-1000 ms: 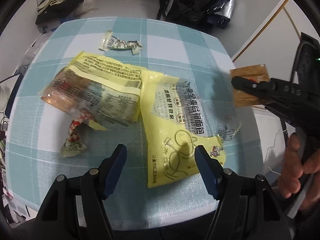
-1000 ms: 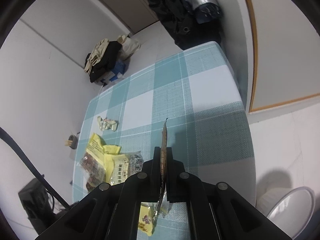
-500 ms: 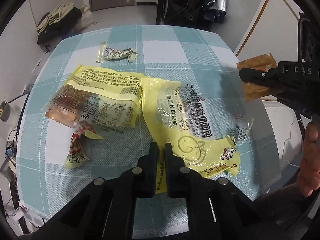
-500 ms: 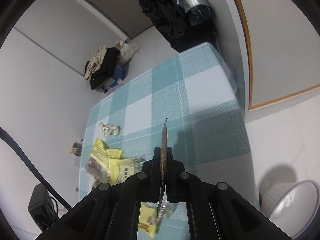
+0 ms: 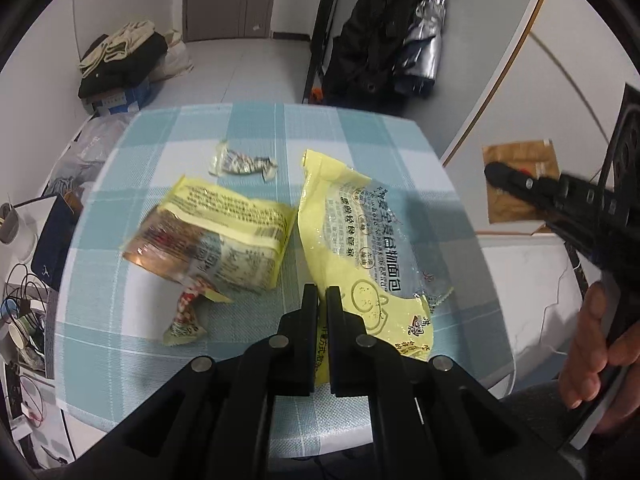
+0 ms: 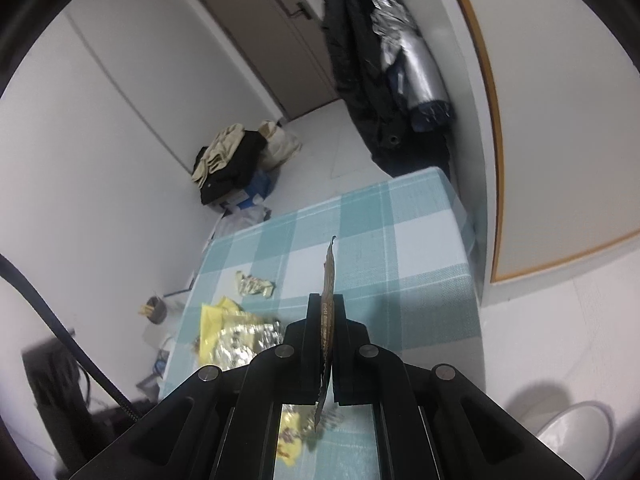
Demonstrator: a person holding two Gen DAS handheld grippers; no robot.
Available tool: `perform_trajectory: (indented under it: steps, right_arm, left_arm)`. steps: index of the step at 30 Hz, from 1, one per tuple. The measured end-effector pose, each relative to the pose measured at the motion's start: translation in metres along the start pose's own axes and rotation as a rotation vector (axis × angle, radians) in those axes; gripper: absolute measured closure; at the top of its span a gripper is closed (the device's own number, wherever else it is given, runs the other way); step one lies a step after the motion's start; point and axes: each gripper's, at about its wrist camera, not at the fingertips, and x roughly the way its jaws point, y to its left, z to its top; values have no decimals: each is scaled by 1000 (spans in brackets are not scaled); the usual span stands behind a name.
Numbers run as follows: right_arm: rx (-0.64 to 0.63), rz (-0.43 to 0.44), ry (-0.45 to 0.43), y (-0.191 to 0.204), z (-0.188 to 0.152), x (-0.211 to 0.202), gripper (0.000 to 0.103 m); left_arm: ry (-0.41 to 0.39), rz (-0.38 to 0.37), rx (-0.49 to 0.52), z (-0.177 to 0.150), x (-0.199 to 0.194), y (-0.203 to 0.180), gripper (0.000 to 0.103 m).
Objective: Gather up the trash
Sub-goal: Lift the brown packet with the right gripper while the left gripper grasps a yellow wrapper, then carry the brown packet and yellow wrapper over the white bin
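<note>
My left hand-held gripper: tilted down, jaws just closed, pinching yellow bread bag | right hand-held gripper: pinching brown packet above desk.

Setting: a lived-in room of a home, not a workplace.
Evidence:
- Small table with a teal-and-white checked cloth, bearing empty snack wrappers and yellow bread bags.
- Dark coats and a folded silver umbrella hanging on a rack against the far wall.
- Heap of clothes and a cloth bag on a cardboard box, set on the pale tiled floor.
- Plain interior door with a lever handle, white walls.
- Paper cups, cables and a dark notebook beside the table's left edge.
- White bin on the floor, lower right of the right wrist view.
</note>
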Motion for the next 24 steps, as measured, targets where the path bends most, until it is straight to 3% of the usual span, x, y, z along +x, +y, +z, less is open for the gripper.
perform_trajectory:
  steps: [11, 24]
  right_arm:
    - [-170, -4, -93, 43, -5, -51, 100]
    - [-229, -12, -185, 59, -2, -117, 100]
  left_arm:
    - [-104, -28, -17, 4, -46, 1, 103]
    - [-227, -66, 45, 8, -92, -16, 103]
